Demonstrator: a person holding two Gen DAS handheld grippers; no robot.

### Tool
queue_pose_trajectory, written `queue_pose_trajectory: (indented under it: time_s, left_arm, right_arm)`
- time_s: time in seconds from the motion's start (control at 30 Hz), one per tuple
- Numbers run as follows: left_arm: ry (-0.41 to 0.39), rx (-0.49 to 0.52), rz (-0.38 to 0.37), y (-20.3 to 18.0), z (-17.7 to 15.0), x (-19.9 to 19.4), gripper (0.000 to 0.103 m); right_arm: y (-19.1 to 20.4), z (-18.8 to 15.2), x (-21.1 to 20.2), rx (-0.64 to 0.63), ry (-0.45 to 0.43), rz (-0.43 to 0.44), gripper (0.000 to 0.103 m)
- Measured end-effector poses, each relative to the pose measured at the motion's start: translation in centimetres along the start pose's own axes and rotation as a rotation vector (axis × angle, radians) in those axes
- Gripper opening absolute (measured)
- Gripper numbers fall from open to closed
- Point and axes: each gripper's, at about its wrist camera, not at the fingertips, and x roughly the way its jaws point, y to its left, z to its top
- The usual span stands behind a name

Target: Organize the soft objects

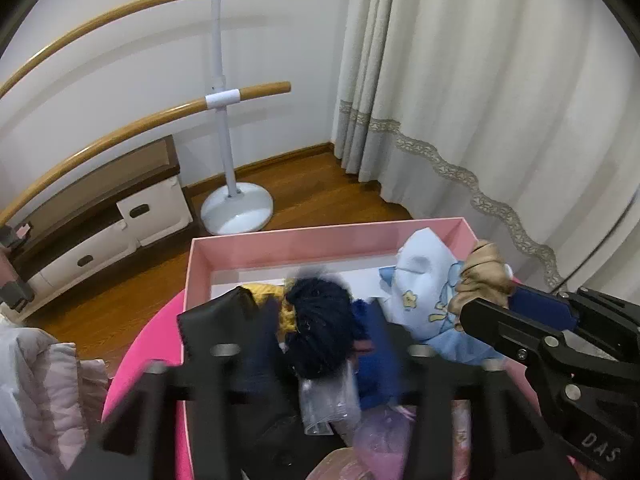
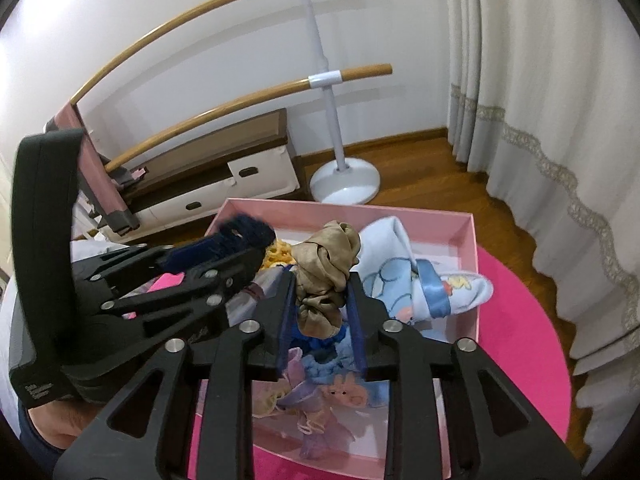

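on the round pink table [image 2: 520, 320]:
box: open pink cardboard box [image 2: 464, 240] holding pale blue printed baby cloth [image 2: 400, 280] at 2 o'clock, yellow knit [image 1: 268, 294]
left gripper [image 1: 316, 320]: jaws apart around dark navy yarn ball [image 1: 320, 312], unpressed
right gripper [image 2: 322, 300]: clamps tan satin scrunchie [image 2: 326, 268] over the box

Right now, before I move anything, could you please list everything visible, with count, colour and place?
box: 1, pale pink, on the round table
round table: 1, bright pink, under the box
baby cloth: 1, light blue, cartoon print, right part of the box
knitted item: 1, yellow, in the box
plastic bag: 1, clear, near end of the box
woolly item: 1, navy, over the box
scrunchie: 1, tan satin, over the box
barre stand: 1, white, two wooden bars, by the wall
low cabinet: 1, brown, white drawers, by the wall
curtain: 1, cream, right
left claw: 1, black, open around the woolly item
right claw: 1, black, shut on the scrunchie
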Motion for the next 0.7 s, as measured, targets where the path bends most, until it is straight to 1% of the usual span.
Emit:
queue_pose_trajectory:
  time_s: [0.03, 0.07, 0.13, 0.17, 0.2, 0.23, 0.3, 0.33, 0.37, 0.47, 0.57, 0.7]
  left_arm:
    - [-0.01, -0.004, 0.019, 0.1, 0.0, -0.1, 0.069]
    - [-0.019, -0.006, 0.031, 0.2, 0.1, -0.2, 0.075]
    - [-0.027, -0.01, 0.031, 0.1, 0.0, -0.5, 0.082]
    - [-0.033, -0.013, 0.036, 0.0, -0.1, -0.7, 0.089]
    - [-0.048, -0.016, 0.046, 0.0, -0.2, -1.1, 0.093]
    - [-0.062, -0.019, 0.051, -0.1, -0.4, -1.5, 0.094]
    - [-0.088, -0.029, 0.061, 0.0, -0.6, -2.4, 0.097]
    - [-0.096, -0.03, 0.067, 0.0, -0.6, -2.9, 0.098]
    - [-0.104, -0.028, 0.072, 0.2, -1.8, -3.4, 0.099]
    - [-0.138, -0.016, 0.11, -0.2, -3.4, -5.3, 0.103]
    - [-0.175, -0.002, 0.153, -1.0, -4.6, -7.2, 0.103]
    - [-0.237, 0.025, 0.22, -2.7, -6.8, -10.2, 0.103]
  right_arm:
    - [-0.2, -0.2, 0.0, 0.006, -0.002, 0.004, 0.039]
    - [-0.6, -0.4, 0.0, 0.017, -0.005, 0.006, 0.043]
    - [-1.1, -0.6, -0.3, 0.036, -0.012, 0.008, 0.062]
    - [-1.3, -0.8, -0.7, 0.05, -0.024, 0.015, 0.068]
    - [-1.5, -0.9, -1.0, 0.06, -0.034, 0.02, 0.082]
    - [-1.7, -1.0, -1.4, 0.069, -0.047, 0.019, 0.092]
    - [-1.9, -1.1, -2.1, 0.091, -0.07, 0.011, 0.103]
    - [-2.0, -1.2, -2.7, 0.102, -0.081, 0.011, 0.103]
    - [-2.1, -1.4, -3.1, 0.11, -0.089, 0.001, 0.103]
    - [-1.9, -1.6, -4.6, 0.118, -0.124, -0.038, 0.103]
    - [-1.2, -2.0, -6.2, 0.119, -0.153, -0.06, 0.103]
    - [0.1, -3.0, -9.2, 0.119, -0.222, -0.103, 0.103]
